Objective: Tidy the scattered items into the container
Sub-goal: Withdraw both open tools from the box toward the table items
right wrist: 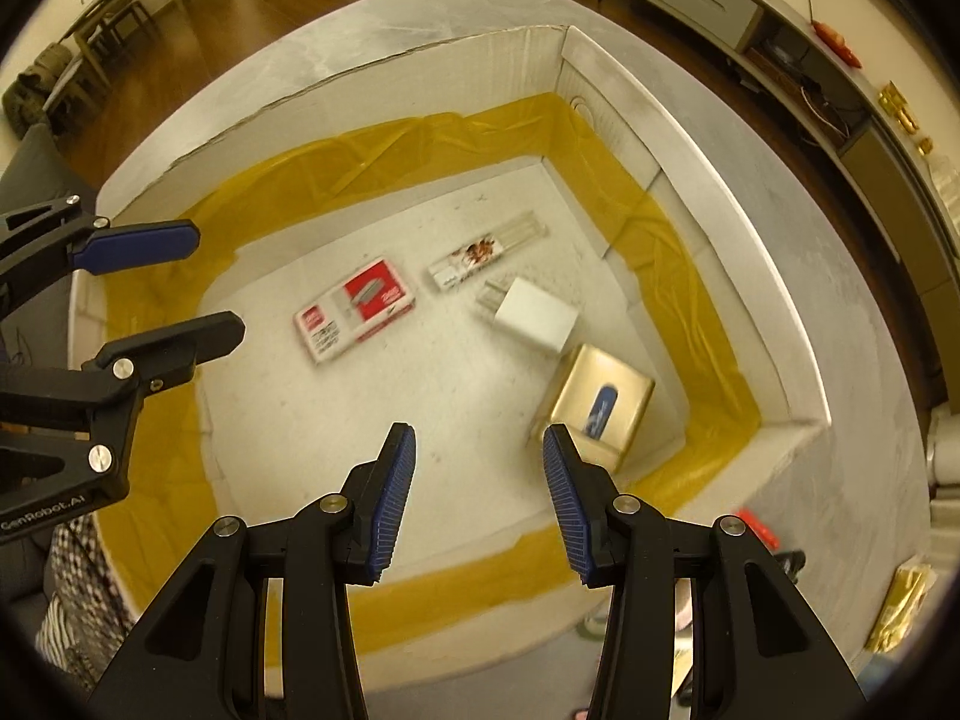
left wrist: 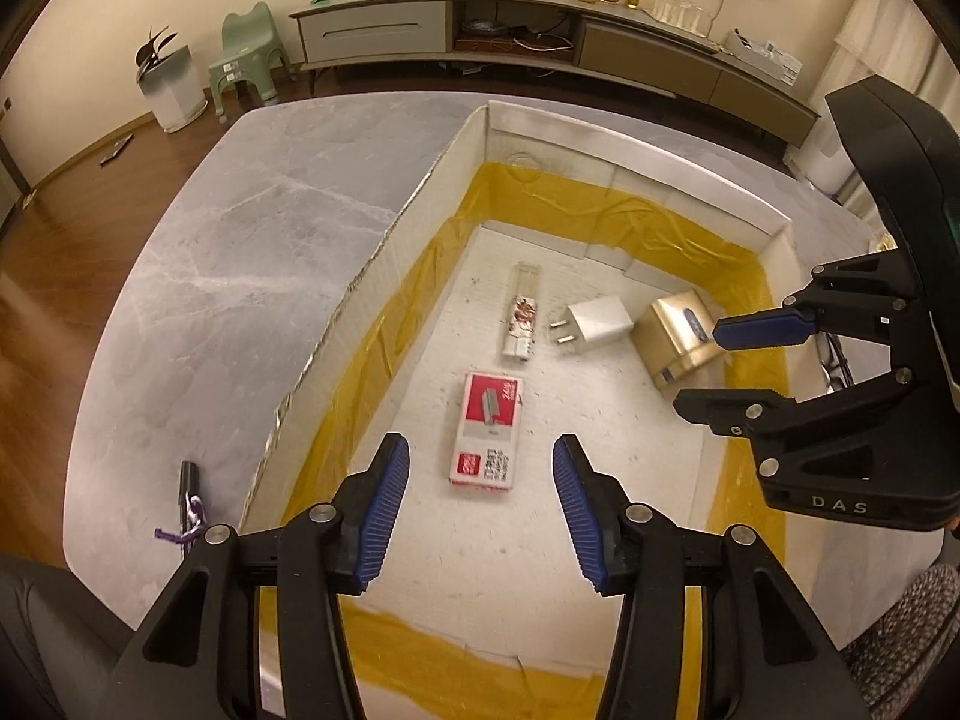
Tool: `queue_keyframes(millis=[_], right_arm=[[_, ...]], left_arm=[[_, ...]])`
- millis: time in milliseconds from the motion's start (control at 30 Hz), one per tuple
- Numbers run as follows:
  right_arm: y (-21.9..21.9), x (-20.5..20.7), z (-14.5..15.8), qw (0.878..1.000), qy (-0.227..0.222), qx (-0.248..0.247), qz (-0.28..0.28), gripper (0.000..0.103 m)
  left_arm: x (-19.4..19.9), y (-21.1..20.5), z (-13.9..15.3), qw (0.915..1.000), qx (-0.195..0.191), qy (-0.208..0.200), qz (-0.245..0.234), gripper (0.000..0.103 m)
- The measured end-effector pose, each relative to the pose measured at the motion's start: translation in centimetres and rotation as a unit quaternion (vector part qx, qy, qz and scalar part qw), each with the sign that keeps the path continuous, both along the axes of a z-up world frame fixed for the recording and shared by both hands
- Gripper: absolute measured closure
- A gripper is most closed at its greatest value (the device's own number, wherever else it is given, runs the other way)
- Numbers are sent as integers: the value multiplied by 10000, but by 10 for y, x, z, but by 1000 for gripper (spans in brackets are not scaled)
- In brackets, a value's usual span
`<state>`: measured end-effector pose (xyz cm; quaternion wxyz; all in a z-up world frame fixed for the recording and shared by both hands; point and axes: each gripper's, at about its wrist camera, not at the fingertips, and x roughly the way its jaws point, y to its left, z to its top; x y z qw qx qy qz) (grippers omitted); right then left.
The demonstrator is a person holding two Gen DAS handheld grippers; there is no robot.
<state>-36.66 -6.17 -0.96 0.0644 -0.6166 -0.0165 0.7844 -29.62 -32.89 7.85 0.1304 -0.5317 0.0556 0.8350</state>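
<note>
A white cardboard box [left wrist: 360, 312] [right wrist: 720, 192], lined with yellow tape, stands on the grey marble table. On its floor lie a red and white staple box [left wrist: 489, 432] [right wrist: 354, 309], a long clear pack [left wrist: 523, 312] [right wrist: 486, 255], a white charger plug [left wrist: 591, 324] [right wrist: 537, 315] and a gold box with a blue label [left wrist: 675, 336] [right wrist: 600, 408]. My left gripper [left wrist: 480, 450] [right wrist: 215, 282] hovers open over the staple box, holding nothing. My right gripper [right wrist: 478, 433] [left wrist: 702, 369] is open above the box floor near the gold box, also holding nothing.
A black pen with a purple tie [left wrist: 189, 498] lies on the table left of the box. A red item [right wrist: 759, 528] and a gold packet [right wrist: 903, 606] lie on the table to the right. A pair of glasses [left wrist: 834, 360] shows behind the right gripper. A low sideboard [left wrist: 540, 30] stands beyond.
</note>
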Motion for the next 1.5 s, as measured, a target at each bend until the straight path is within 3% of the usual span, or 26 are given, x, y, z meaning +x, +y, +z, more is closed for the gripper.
queue_keyframes(millis=[467, 833, 1267, 1500], right_arm=[[-21, 48, 30, 9995, 250, -85, 163, 55], [-28, 100, 36, 9986, 496, -160, 122, 55], [-34, 170, 49, 9835, 1760, -424, -68, 55], [-33, 192, 43, 9780, 2020, -505, -114, 55]], left_arm=[[60, 15, 30, 9993, -20, 237, -275, 51], [104, 31, 51, 9975, -64, 492, -501, 51], [151, 42, 49, 9949, 151, 848, -523, 51], [175, 54, 52, 9915, 294, 1110, -612, 51]])
